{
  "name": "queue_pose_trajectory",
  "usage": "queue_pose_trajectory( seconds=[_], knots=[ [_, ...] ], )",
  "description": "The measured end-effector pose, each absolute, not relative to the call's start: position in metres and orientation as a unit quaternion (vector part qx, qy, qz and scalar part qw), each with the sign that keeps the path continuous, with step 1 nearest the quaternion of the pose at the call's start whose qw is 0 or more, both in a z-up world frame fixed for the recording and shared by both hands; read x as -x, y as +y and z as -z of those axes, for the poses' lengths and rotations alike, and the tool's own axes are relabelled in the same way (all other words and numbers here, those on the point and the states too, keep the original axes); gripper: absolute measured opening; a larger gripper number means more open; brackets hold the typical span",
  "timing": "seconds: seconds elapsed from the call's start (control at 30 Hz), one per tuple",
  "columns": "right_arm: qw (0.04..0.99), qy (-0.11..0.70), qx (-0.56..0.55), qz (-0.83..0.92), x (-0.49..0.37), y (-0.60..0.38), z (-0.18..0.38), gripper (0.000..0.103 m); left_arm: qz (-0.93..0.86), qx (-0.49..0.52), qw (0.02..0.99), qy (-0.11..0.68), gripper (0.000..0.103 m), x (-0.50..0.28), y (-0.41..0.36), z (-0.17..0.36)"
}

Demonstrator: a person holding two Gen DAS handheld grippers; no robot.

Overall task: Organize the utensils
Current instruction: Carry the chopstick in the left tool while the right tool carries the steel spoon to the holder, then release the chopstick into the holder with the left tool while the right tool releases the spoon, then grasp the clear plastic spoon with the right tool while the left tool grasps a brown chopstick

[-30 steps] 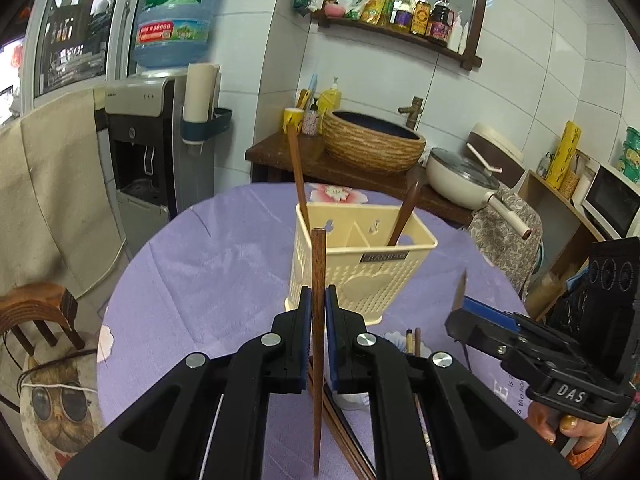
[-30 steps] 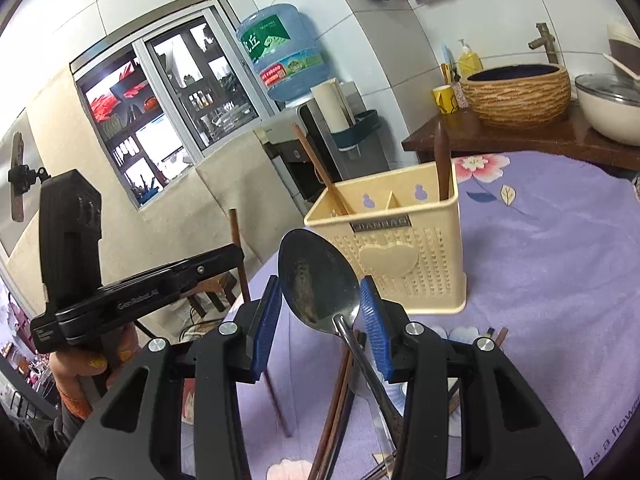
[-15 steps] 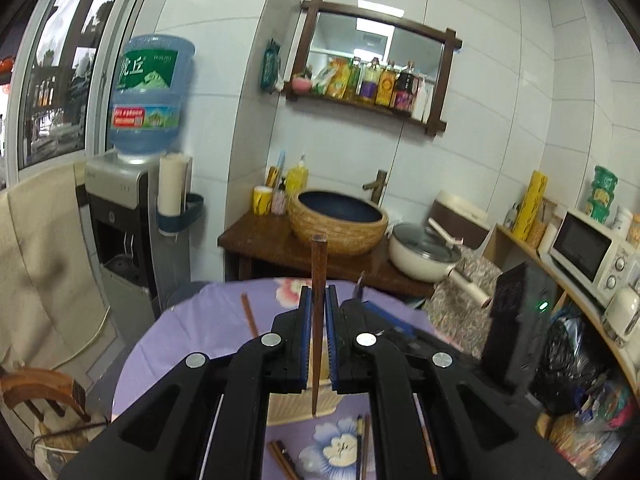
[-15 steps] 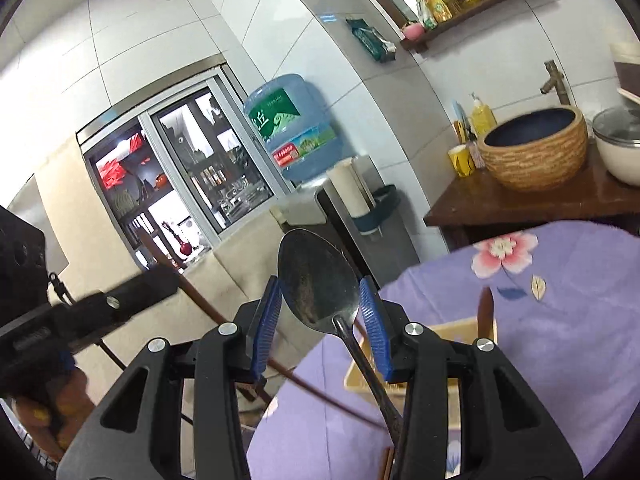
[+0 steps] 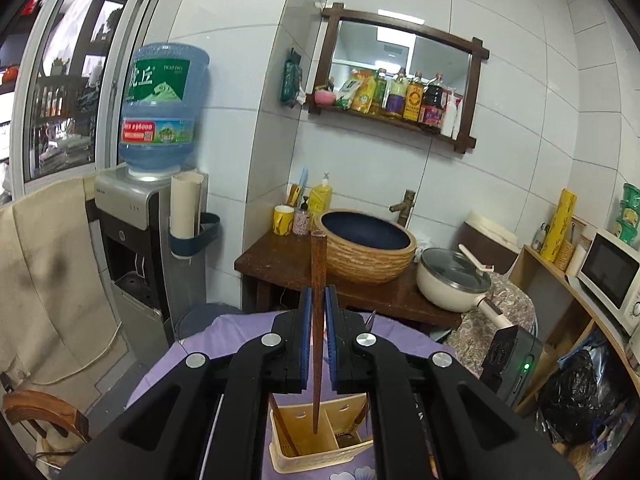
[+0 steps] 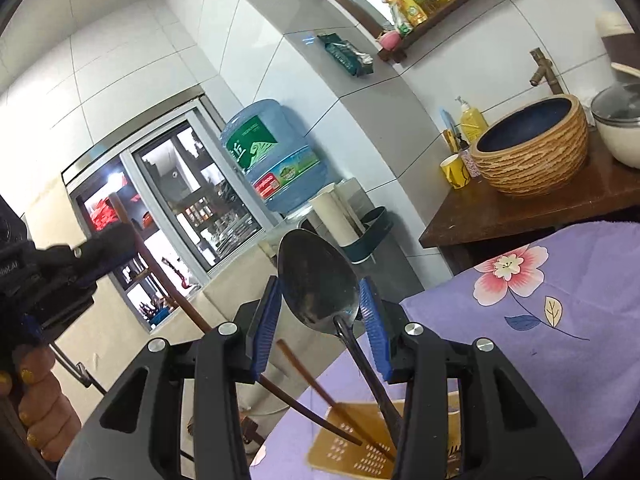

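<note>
My left gripper (image 5: pixel 316 312) is shut on a brown wooden chopstick (image 5: pixel 318 280) held upright; its lower tip hangs over the left compartment of the cream utensil holder (image 5: pixel 288 450), beside another chopstick (image 5: pixel 280 420) leaning there. My right gripper (image 6: pixel 322 312) is shut on the bowl of a metal spoon (image 6: pixel 316 280), whose dark handle slants down over the holder (image 6: pixel 344 448). From the right wrist view the left gripper (image 6: pixel 100 248) and its chopstick (image 6: pixel 168 280) come in from the left, the tip over the holder, a second chopstick (image 6: pixel 312 380) standing inside.
The holder stands on a round table under a purple flowered cloth (image 6: pixel 560 320). Behind are a water dispenser (image 5: pixel 136 240), a wooden side table (image 5: pixel 272 260) with a woven basin (image 5: pixel 366 248) and a lidded pan (image 5: pixel 452 280). A hand (image 6: pixel 36 412) holds the left gripper.
Both grippers have risen from table level to above the holder, each keeping its utensil. The holder, once ahead of them, now lies below. The right gripper has rolled.
</note>
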State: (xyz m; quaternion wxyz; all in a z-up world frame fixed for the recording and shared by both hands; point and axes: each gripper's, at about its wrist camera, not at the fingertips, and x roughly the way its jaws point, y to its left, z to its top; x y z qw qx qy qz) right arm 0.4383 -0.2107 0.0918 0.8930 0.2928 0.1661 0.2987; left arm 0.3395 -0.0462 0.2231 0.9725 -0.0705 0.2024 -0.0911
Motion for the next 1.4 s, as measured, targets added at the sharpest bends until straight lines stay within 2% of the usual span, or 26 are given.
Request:
queue_pose_trajectory(
  seconds=[0.2,0.6,0.63,0.7,0.73,0.77,0.83,0.9,0.97,1.03,1.1,1.23,1.4],
  knots=[
    [0.926,0.173,-0.224,-0.250,-0.421,-0.207,-0.068,0.041,0.099,0.062,0.966,0.231,0.007,-0.342,-0.048,-0.180],
    [0.954,0.240,-0.082,-0.161,-0.388,-0.200,-0.040,0.042,0.100,0.048,0.950,0.294,0.007,-0.342,-0.051,-0.108],
    [0.953,0.241,-0.078,-0.166,-0.386,-0.200,-0.040,0.045,0.100,0.046,0.949,0.295,0.007,-0.341,-0.052,-0.105],
    [0.956,0.235,-0.071,-0.157,-0.378,-0.202,-0.041,0.059,0.102,0.048,0.948,0.299,0.008,-0.340,-0.053,-0.099],
    [0.958,0.231,-0.068,-0.153,-0.373,-0.204,-0.042,0.066,0.102,0.048,0.947,0.301,0.014,-0.338,-0.052,-0.097],
    [0.959,0.229,-0.066,-0.154,-0.369,-0.205,-0.043,0.067,0.102,0.048,0.947,0.301,0.018,-0.335,-0.052,-0.096],
    [0.962,0.219,-0.056,-0.150,-0.356,-0.208,-0.045,0.067,0.103,0.051,0.948,0.295,0.038,-0.326,-0.050,-0.096],
    [0.964,0.215,-0.043,-0.150,-0.349,-0.208,-0.047,0.067,0.106,0.061,0.951,0.284,0.049,-0.313,-0.045,-0.097],
    [0.966,0.211,-0.015,-0.151,-0.334,-0.206,-0.048,0.067,0.103,0.060,0.954,0.273,0.054,-0.299,-0.041,-0.098],
    [0.963,0.221,0.012,-0.155,-0.319,-0.203,-0.046,0.067,0.098,0.056,0.957,0.269,0.065,-0.286,-0.039,-0.094],
    [0.958,0.239,0.028,-0.156,-0.309,-0.201,-0.039,0.067,0.092,0.058,0.956,0.272,0.071,-0.274,-0.034,-0.085],
    [0.929,0.321,0.061,-0.176,-0.287,-0.196,0.001,0.065,0.066,0.047,0.948,0.308,0.071,-0.263,-0.023,-0.051],
    [0.907,0.366,0.071,-0.196,-0.280,-0.189,0.036,0.057,0.048,0.063,0.925,0.373,0.066,-0.258,-0.004,0.000]
  ],
)
